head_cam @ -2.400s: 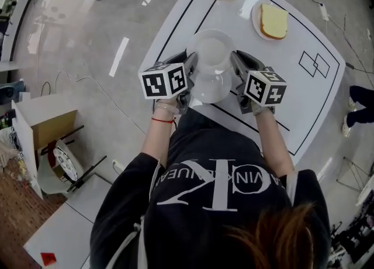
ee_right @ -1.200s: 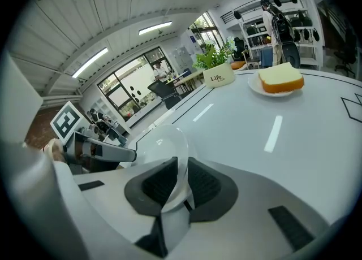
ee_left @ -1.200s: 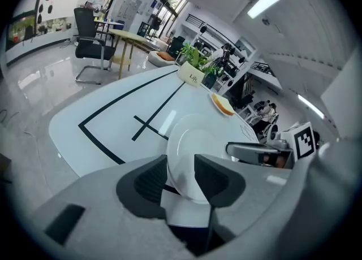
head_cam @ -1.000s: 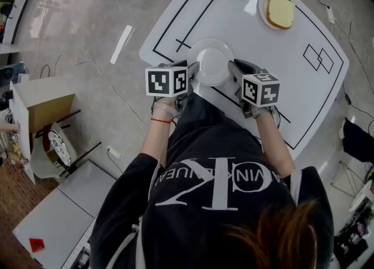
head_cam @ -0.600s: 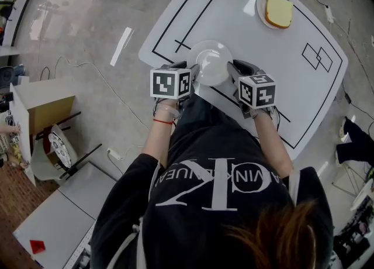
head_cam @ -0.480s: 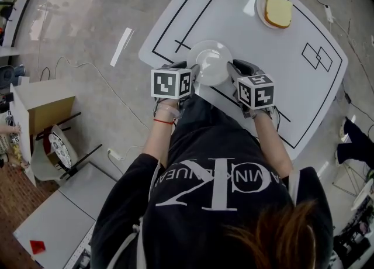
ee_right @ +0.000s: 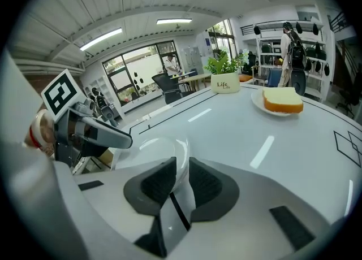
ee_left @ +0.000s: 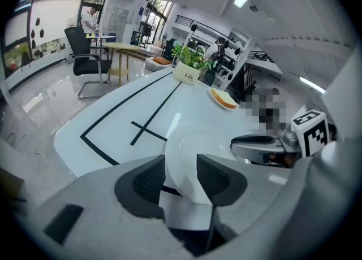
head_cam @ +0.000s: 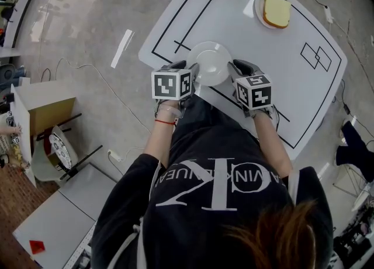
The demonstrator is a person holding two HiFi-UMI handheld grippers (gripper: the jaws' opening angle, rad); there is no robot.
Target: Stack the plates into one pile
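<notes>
A: Jaws on the left gripper point(ee_left: 181, 171)?
B: Opening, with the white round ceramic plate point(head_cam: 208, 63)'s rim slack between them.
A: And the right gripper point(ee_right: 182, 180)?
B: Pinching the opposite rim. Plate lies flat at the white table point(head_cam: 292, 86)'s near edge, midway between both.

The plant pot's point(ee_right: 224, 86) label seems to read "Life".

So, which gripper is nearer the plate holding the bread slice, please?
Right gripper: gripping the white plate on the side facing the bread plate. Left gripper, jaws opening around the opposite rim, is farther.
</notes>
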